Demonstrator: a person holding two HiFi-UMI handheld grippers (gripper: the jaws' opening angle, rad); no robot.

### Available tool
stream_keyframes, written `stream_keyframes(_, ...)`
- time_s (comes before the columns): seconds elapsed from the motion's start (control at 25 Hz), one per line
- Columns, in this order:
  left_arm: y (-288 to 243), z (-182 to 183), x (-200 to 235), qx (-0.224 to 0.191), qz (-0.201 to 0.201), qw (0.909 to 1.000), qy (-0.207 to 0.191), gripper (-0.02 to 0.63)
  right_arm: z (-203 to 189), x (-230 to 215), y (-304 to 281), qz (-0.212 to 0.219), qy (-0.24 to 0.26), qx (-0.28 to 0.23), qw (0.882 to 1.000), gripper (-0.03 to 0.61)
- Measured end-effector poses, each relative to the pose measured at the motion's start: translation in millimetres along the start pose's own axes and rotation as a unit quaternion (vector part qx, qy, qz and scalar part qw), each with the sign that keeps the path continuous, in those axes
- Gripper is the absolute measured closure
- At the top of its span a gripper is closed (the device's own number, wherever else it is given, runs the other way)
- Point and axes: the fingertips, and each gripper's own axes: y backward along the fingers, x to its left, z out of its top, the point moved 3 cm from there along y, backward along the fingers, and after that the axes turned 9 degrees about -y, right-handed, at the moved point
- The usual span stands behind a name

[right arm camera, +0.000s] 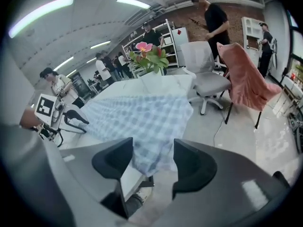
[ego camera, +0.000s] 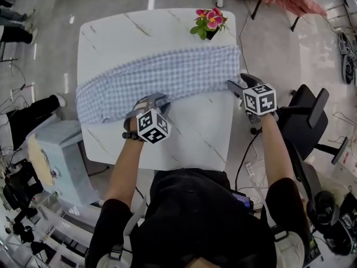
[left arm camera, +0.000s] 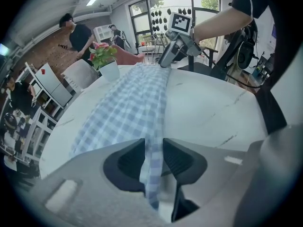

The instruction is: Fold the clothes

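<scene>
Blue checked cloth (ego camera: pixel 167 77) lies in long band across white tabletop (ego camera: pixel 195 133). Left gripper (left arm camera: pixel 154 157) pinches its near edge. Right gripper (right arm camera: pixel 152 157) spread wide, cloth's overhanging corner between jaws, ungripped.

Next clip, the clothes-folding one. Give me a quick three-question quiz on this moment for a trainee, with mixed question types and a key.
1. Multiple choice: what does the left claw pinch? A) a cable B) the checked cloth C) nothing
2. True or false: the right claw is clamped shut on the cloth.
3. Fill in: seen from the person, the potted flowers stand at the table's ___ edge (near or far).

Key:
1. B. The fabric is pinched in it.
2. False. Its jaws stand apart, and the cloth's corner shows in the gap between them.
3. far
</scene>
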Motion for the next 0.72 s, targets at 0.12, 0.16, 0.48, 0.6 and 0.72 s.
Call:
stream_keyframes(0.12, 1, -1, 0, -0.001, -0.002, 1.0000, 0.004, 0.486, -4, 4, -4, 0.022, -0.025, 0.011, 0.999, 0.335)
stream_keyframes(0.16, 1, -1, -1, -0.002, -0.002, 1.0000, 0.006, 0.486, -6, 5, -5, 0.025, -0.027, 0.013, 0.999, 0.355)
stream_keyframes(0.48, 1, 2, -5, -0.004, -0.008, 1.0000, 0.002, 0.503, -10, 5, 4, -0.015, 0.026, 0.008, 1.000, 0.503)
stream_keyframes(0.6, 0, 4, -8, -0.004, -0.013, 0.9999, -0.003, 0.517, -15, 5, 7, -0.038, 0.069, 0.010, 0.997, 0.538)
stream_keyframes(0.72, -1, 7, -13, -0.008, -0.022, 0.9997, -0.007, 0.526, -18, 2, 11, -0.058, 0.085, 0.014, 0.995, 0.540)
